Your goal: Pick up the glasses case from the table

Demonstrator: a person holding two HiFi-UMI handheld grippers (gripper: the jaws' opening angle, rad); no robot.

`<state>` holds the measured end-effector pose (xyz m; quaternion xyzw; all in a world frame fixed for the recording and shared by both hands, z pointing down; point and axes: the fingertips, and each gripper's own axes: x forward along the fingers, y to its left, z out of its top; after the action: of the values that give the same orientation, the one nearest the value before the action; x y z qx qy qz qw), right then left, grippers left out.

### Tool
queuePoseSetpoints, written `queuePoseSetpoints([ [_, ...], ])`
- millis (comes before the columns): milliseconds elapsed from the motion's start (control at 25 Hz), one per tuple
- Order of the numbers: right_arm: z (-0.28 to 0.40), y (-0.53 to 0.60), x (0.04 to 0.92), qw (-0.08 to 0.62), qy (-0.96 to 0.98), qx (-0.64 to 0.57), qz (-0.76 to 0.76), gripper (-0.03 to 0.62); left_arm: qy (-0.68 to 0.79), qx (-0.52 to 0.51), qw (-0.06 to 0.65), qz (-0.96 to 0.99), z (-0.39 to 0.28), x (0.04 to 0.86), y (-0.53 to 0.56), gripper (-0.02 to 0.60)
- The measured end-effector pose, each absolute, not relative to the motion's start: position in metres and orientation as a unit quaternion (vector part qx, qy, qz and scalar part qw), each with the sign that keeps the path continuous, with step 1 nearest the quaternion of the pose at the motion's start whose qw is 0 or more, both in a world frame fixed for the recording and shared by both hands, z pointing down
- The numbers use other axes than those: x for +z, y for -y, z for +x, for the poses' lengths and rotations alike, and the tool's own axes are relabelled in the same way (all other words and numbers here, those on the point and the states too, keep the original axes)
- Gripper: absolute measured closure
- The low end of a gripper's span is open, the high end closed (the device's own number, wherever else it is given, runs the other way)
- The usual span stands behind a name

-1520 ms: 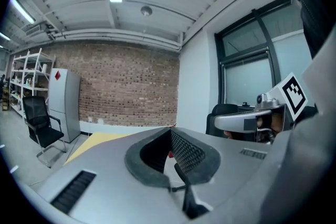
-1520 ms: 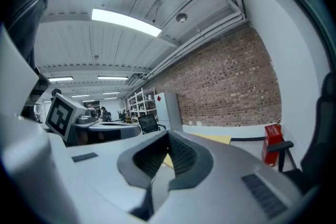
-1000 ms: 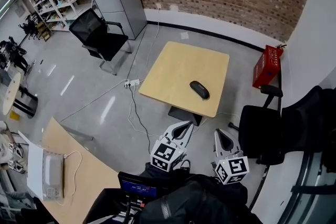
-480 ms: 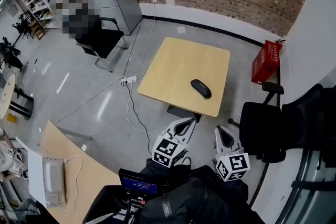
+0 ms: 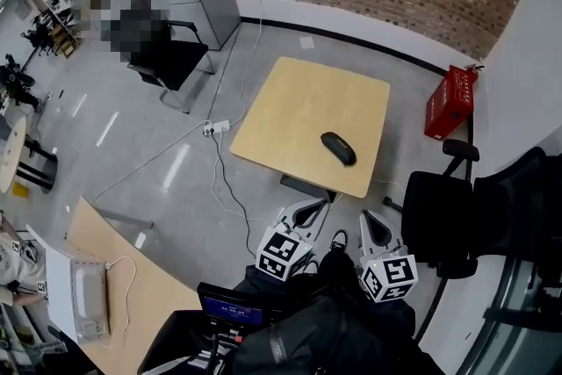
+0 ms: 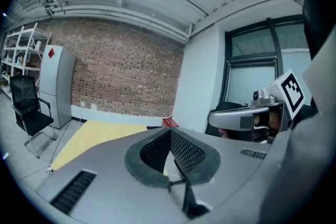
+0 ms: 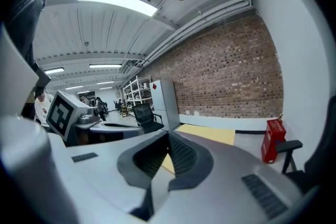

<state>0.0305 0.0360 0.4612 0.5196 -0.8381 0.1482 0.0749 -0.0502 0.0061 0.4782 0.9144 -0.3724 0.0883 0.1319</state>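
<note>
The left gripper (image 6: pixel 169 132) is clenched shut, its jaws met at the tips with nothing between them. The right gripper (image 7: pixel 168 136) is closed in the same way and nothing is held. Both are carried side by side, close to the person's body, and pointed slightly downward at the table (image 5: pixel 290 101) ahead. The glasses case (image 5: pixel 338 148) is seen lying on that table, ahead of both grippers and touched by neither.

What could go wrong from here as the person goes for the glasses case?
1. Both the left gripper and right gripper have closed jaws; unopened, they would likely shove the glasses case rather than grasp it.
2. The case lies by the near edge of the table, so a nudge might knock it off.
</note>
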Motion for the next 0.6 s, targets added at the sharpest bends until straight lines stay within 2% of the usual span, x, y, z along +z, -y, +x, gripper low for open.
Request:
queuePoseSetpoints([
  [320,0.024,0.022,0.456,0.065,0.862,0.14,0.482,0.591,0.411,0.093,0.122,0.898,-0.058,0.471,0.049,0.581],
  [600,0.059,0.079,0.452,0.06,0.866,0.144,0.476,0.591,0.423,0.1,0.113,0.894,-0.027,0.462,0.101,0.581],
])
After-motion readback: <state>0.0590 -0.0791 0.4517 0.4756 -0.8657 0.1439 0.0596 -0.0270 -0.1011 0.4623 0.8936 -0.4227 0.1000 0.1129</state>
